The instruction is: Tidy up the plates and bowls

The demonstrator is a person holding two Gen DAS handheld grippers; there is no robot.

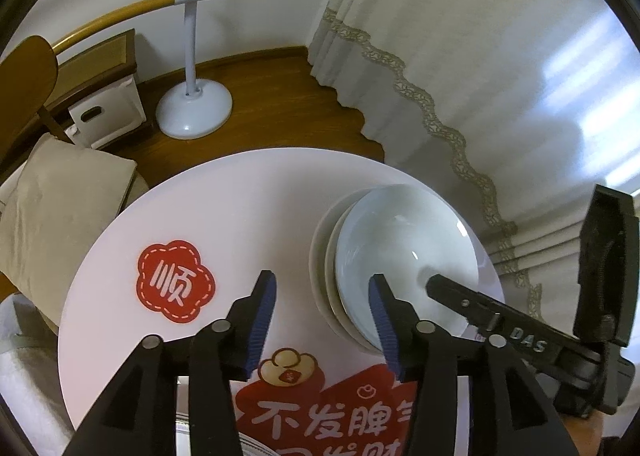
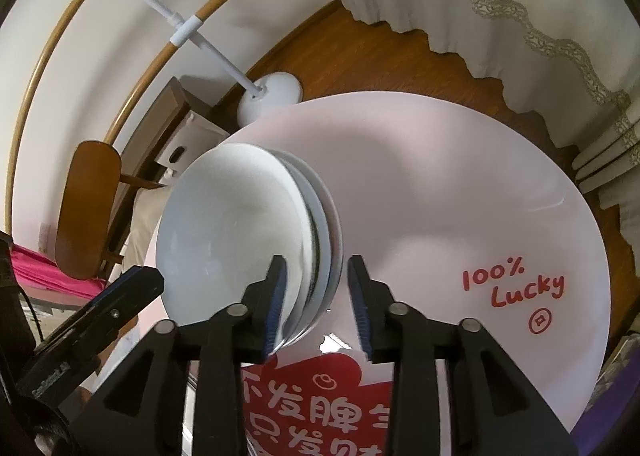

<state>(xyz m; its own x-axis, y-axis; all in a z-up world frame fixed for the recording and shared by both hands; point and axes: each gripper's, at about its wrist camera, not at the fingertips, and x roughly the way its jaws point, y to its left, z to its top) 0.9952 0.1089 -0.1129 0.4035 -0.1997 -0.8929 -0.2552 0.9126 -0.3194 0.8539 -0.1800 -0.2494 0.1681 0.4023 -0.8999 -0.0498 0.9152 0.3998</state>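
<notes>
plates (image 1: 400,240) in a small glossy white stack sit flat, hollow side up, on the round pink table (image 1: 224,208). left gripper (image 1: 324,312) and right gripper (image 2: 316,296) gape partway, each straddling the stack's rim, pads not pressing.

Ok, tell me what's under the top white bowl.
Under the top bowl show the stacked rims of more white dishes, resting on the round table. Their insides and exact count are covered.

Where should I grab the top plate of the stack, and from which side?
Grip the top plate by its raised rim nearest the right gripper, probably from the side: the rim overhangs the stacked plates below, leaving a lip for one finger underneath.
</notes>
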